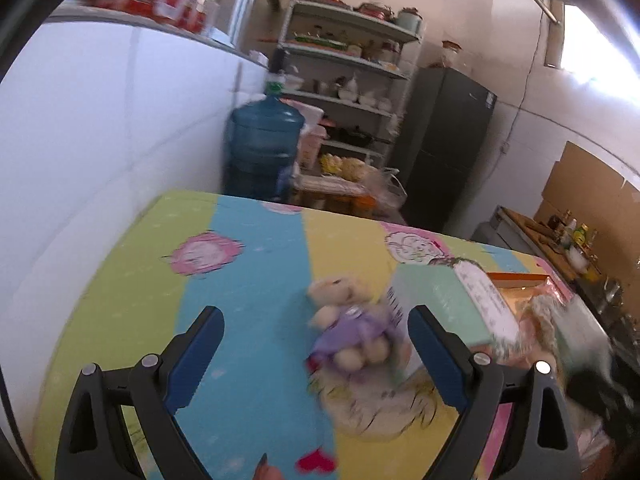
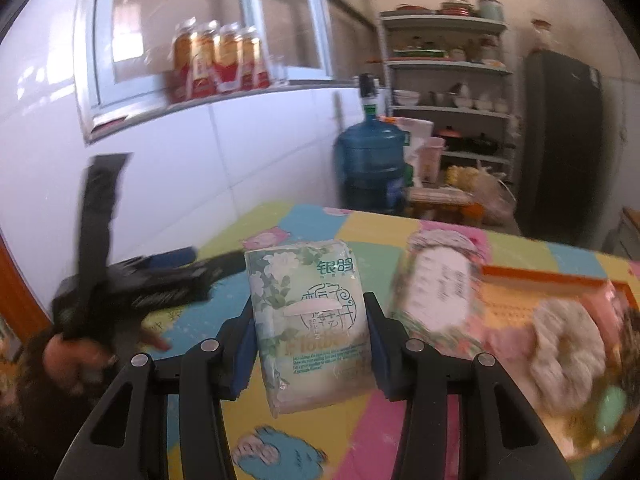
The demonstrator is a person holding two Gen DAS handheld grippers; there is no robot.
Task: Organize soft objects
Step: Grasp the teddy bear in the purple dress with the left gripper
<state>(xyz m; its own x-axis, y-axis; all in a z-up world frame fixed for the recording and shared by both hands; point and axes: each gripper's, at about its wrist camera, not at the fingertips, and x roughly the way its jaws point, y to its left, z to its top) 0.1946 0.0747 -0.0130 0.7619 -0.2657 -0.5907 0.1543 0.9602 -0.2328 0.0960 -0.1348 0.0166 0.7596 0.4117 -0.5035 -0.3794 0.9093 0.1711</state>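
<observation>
My right gripper (image 2: 310,344) is shut on a green flowered tissue pack (image 2: 312,320) and holds it above the colourful tablecloth (image 2: 360,224). My left gripper (image 1: 316,352) is open above the table; a small plush bear in a purple dress (image 1: 348,328) lies between its fingers, not gripped. The left gripper also shows in the right wrist view (image 2: 160,280), at the left. A second tissue pack (image 2: 440,292) stands at the edge of an orange tray (image 2: 552,276) that holds a fluffy ring-shaped plush (image 2: 568,356). The same pack shows in the left wrist view (image 1: 460,300).
A white tiled wall (image 1: 100,140) runs along the table's left side. Behind the table stand a blue water jug (image 1: 264,148), a shelf rack of dishes (image 1: 352,64) and a dark fridge (image 1: 448,140). Bottles (image 2: 220,60) stand on the window sill.
</observation>
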